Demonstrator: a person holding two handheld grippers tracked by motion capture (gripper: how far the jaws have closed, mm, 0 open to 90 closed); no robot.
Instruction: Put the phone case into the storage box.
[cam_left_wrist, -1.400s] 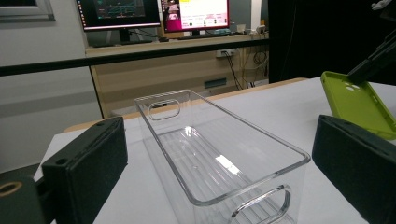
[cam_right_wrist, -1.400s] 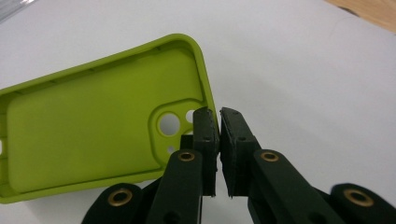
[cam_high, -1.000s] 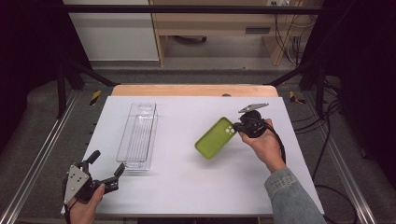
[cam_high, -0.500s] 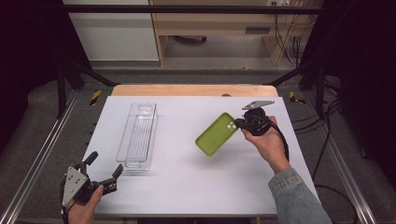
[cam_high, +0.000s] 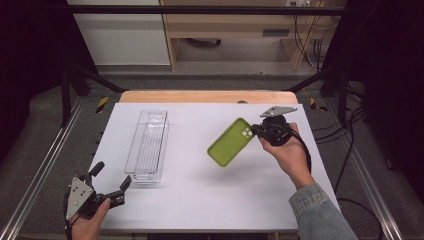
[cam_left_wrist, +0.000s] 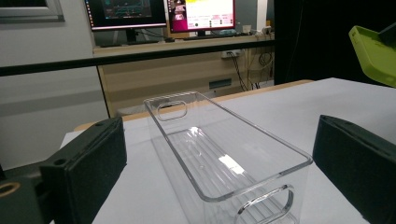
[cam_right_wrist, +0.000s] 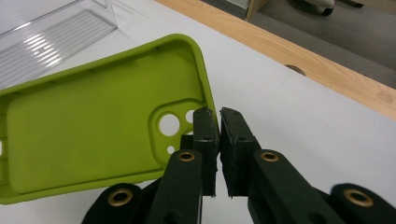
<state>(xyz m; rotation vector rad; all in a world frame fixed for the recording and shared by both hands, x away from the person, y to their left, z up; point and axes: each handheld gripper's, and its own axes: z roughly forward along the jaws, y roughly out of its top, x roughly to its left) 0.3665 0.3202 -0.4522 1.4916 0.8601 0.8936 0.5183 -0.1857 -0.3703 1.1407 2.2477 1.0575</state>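
A white table (cam_high: 220, 195) with a wooden far edge stood before desks and monitors (cam_left_wrist: 159, 11). The right gripper (cam_high: 257, 131), jaws pinched on the rim of the green phone case (cam_high: 229, 142), held it tilted above the bare right half. The left gripper (cam_high: 112, 177), jaws spread, rested at the near left corner, facing the clear bin (cam_high: 147, 145). The right gripper view showed the case's hollow inside (cam_right_wrist: 93, 121).
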